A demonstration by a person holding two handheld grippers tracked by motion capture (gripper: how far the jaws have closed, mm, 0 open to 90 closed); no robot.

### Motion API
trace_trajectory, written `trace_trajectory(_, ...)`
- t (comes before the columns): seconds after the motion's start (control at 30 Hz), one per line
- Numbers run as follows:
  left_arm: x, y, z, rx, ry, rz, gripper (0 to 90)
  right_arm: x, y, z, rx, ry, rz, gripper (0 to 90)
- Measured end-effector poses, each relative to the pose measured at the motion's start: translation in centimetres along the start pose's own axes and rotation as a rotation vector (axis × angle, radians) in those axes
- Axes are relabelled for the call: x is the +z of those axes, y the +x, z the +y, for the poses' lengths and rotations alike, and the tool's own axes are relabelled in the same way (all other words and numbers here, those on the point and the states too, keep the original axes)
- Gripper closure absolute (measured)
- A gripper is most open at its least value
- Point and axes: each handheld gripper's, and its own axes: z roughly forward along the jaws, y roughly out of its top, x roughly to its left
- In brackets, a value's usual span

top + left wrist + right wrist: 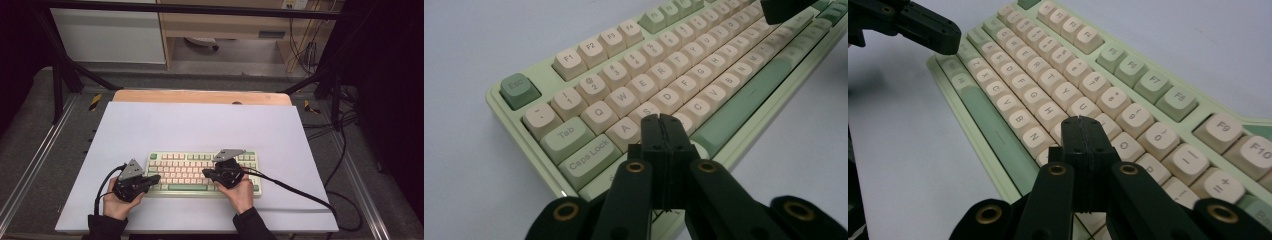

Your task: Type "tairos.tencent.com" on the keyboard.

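A pale green keyboard (200, 173) with cream and green keys lies on the white table top near its front edge. My left gripper (156, 178) is shut, its tip over the keyboard's lower left keys. In the left gripper view the closed tip (661, 120) hovers by the A and S keys of the keyboard (574, 105). My right gripper (205, 172) is shut too, pointing left over the middle of the key field. In the right gripper view its tip (1081, 122) sits above keys right of N on the keyboard (1158, 85). Whether either tip touches a key is unclear.
The white board (200, 130) covers a wooden table (200, 96) inside a black frame. Cables (300, 192) trail from both grippers toward the front and right. A hand holds each gripper from the bottom edge. The other gripper's tip (933, 32) shows at upper left in the right gripper view.
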Motion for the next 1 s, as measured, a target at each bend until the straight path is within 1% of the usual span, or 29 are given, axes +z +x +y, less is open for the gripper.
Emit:
trace_trajectory(0.17, 0.0, 0.0, 0.0, 0.0, -0.001, 0.0, 90.0, 0.6, 0.5, -0.1, -0.001, 0.015, 0.015, 90.0)
trace_trajectory(0.27, 0.0, 0.0, 0.0, 0.0, -0.001, -0.001, 90.0, 0.9, 0.8, -0.1, -0.011, 0.018, 0.02, 90.0)
trace_trajectory(0.57, 0.0, 0.0, 0.0, 0.0, -0.001, -0.001, 90.0, 1.7, 1.1, -0.5, -0.011, 0.032, 0.03, 90.0)
trace_trajectory(0.73, 0.0, 0.0, 0.0, 0.0, -0.001, -0.001, 90.0, 1.9, 1.1, -0.6, -0.018, 0.044, 0.022, 90.0)
trace_trajectory(0.87, 0.0, 0.0, 0.0, 0.0, -0.001, -0.001, 90.0, 2.0, 1.1, -0.7, -0.02, 0.039, 0.022, 90.0)
trace_trajectory(0.93, 0.0, 0.0, 0.0, 0.001, -0.002, -0.002, 90.0, 2.0, 1.1, -0.8, -0.025, 0.053, 0.013, 90.0)
trace_trajectory(1.0, 0.0, 0.0, 0.0, 0.001, -0.001, -0.002, 90.0, 2.1, 1.2, -0.9, -0.029, 0.046, 0.01, 90.0)
